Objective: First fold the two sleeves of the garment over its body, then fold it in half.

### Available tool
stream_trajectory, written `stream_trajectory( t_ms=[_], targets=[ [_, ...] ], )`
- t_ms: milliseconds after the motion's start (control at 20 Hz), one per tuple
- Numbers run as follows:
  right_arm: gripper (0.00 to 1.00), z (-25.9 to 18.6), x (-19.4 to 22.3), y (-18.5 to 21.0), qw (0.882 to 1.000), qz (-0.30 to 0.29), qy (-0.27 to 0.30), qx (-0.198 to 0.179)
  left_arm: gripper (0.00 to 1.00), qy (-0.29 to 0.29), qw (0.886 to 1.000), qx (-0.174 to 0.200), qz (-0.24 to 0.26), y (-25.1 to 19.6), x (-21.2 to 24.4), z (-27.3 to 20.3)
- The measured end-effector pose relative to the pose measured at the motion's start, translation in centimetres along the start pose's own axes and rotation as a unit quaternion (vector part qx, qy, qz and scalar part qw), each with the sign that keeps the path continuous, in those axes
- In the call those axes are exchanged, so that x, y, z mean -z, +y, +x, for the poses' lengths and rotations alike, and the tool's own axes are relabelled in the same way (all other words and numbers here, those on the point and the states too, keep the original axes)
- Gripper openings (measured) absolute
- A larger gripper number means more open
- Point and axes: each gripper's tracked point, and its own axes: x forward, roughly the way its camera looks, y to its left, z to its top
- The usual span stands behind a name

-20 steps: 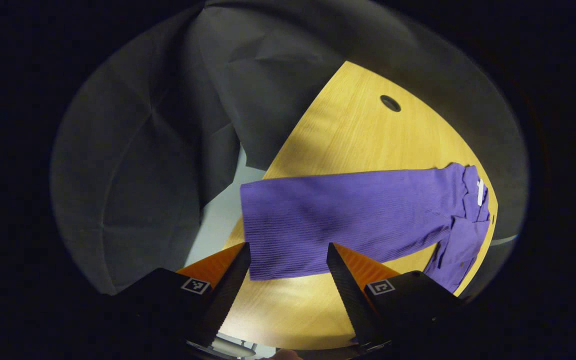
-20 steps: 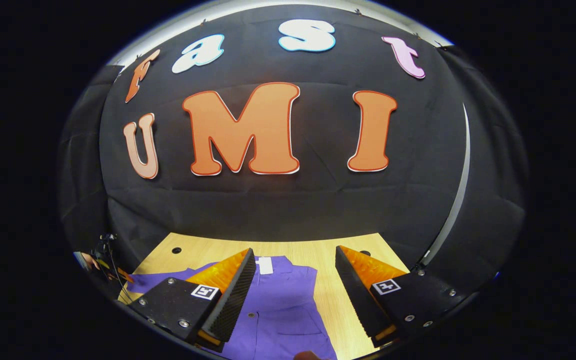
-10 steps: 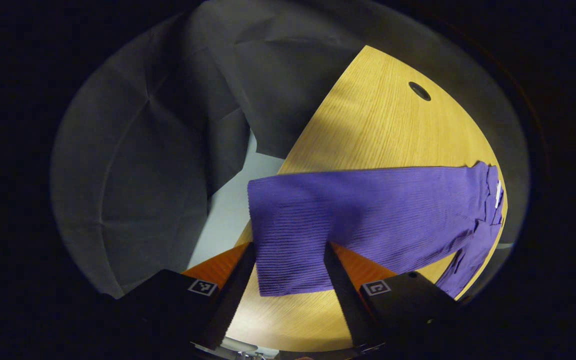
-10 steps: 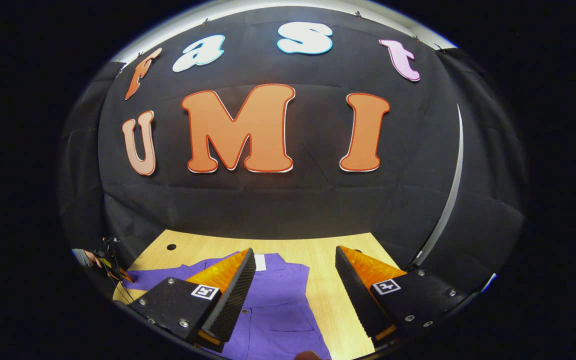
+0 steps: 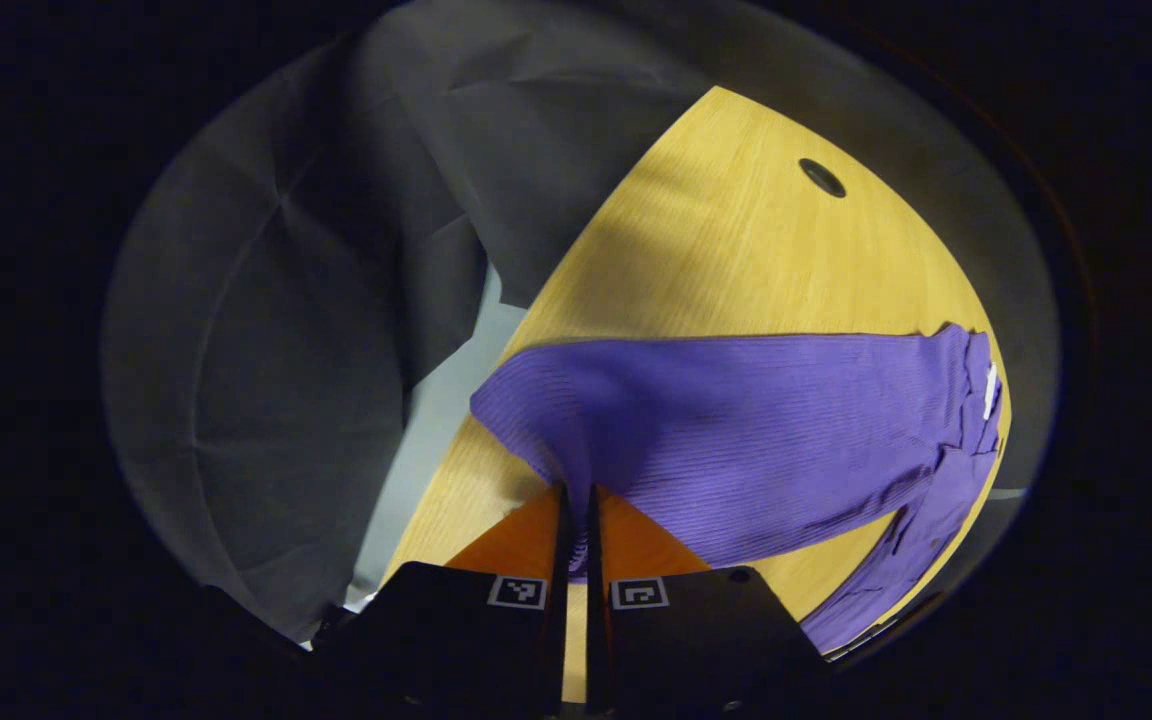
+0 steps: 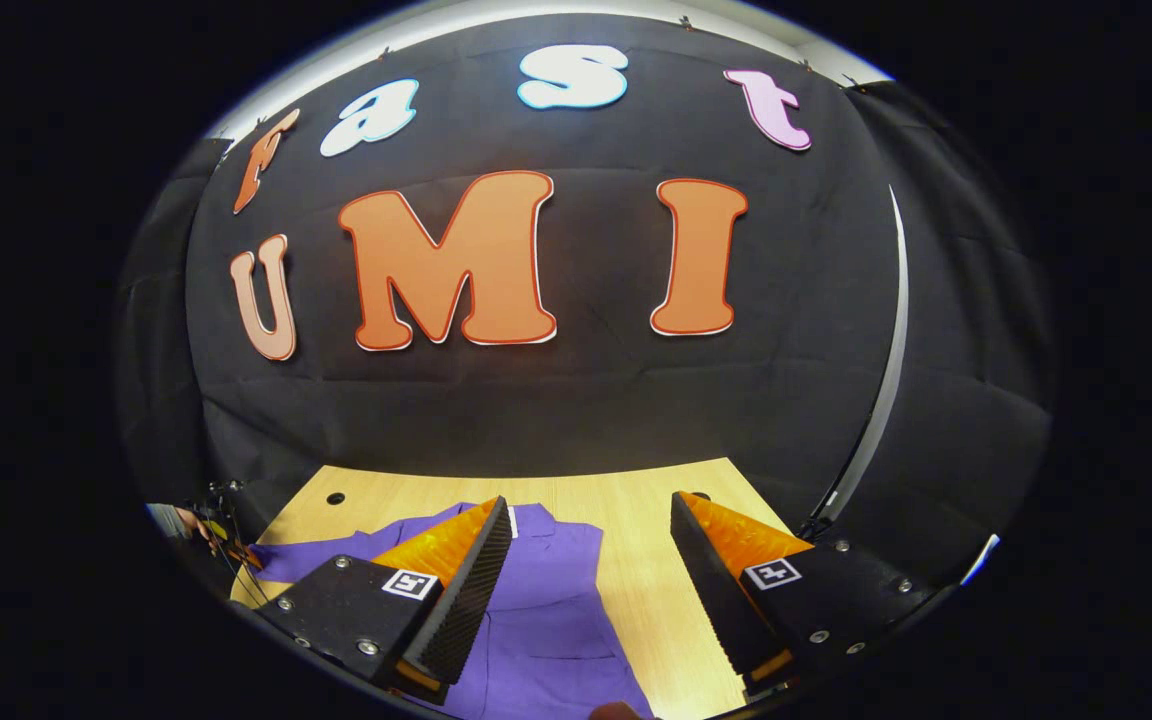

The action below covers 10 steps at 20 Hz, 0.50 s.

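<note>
A purple ribbed garment lies on the wooden table. In the left gripper view its long sleeve [image 5: 736, 410] stretches across the table toward the body and collar [image 5: 976, 400] at the right. My left gripper [image 5: 576, 500] is shut on the sleeve's cuff end, and the cloth rises in a small peak between the fingers. In the right gripper view the garment's body [image 6: 546, 610] lies below my right gripper [image 6: 591, 590], which hovers open above it with nothing between its fingers. Far off at the left edge, the other gripper [image 6: 226, 545] holds the sleeve's end.
The wooden table [image 5: 736, 260] has a round cable hole [image 5: 822, 177] at its far part and two more holes [image 6: 336, 497] near the back wall. Black cloth [image 5: 286, 300] hangs beside the table's left edge, with pale floor [image 5: 436, 420] below.
My left gripper has come down on the sleeve's cuff and shut on it, bunching the cloth. The right gripper has stayed open and drifted slightly over the garment's body.
</note>
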Motion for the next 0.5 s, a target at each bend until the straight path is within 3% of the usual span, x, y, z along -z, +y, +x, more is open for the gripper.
stream_trajectory(
  t_ms=[500],
  targets=[
    [0.96, 0.7, -0.5, -2.6, 1.0, 0.019, -0.002, -0.017, 0.08, -0.081, 0.99, 0.038, 0.106, -7.5, -1.1, -9.9]
  ],
)
